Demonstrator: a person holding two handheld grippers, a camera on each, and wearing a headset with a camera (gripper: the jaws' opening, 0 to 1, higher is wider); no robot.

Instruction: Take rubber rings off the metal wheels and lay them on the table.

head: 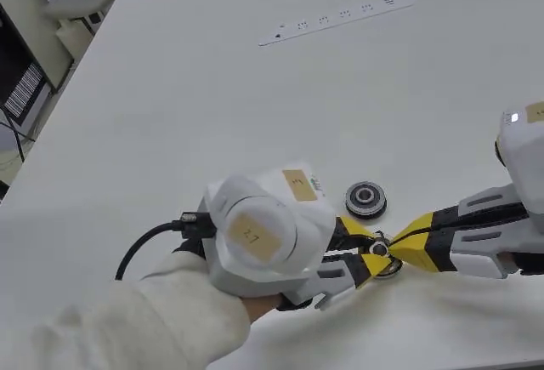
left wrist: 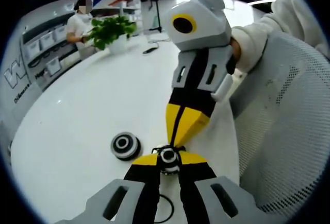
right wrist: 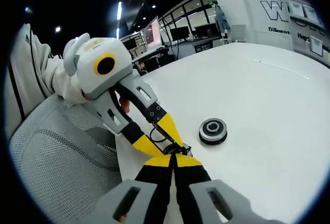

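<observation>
A metal wheel (left wrist: 168, 156) with a black rubber rim is clamped between the yellow tips of my left gripper (left wrist: 168, 158), just above the white table (head: 212, 106). My right gripper (right wrist: 175, 157) faces it head-on with its jaws closed together, pinching the wheel's rubber ring at the rim. In the head view the left gripper (head: 367, 256) and right gripper (head: 386, 245) meet tip to tip over this wheel (head: 389, 268). A second wheel (head: 365, 199) with its black ring on lies flat just beyond them. One thin loose black ring (left wrist: 163, 209) lies on the table under my left jaws.
A white strip with printed marks (head: 336, 19) lies far across the table. The near table edge runs close below the grippers. A grey mesh chair (left wrist: 289, 131) is at the person's side. A potted plant (left wrist: 110, 28) and a person (left wrist: 77, 26) are far off.
</observation>
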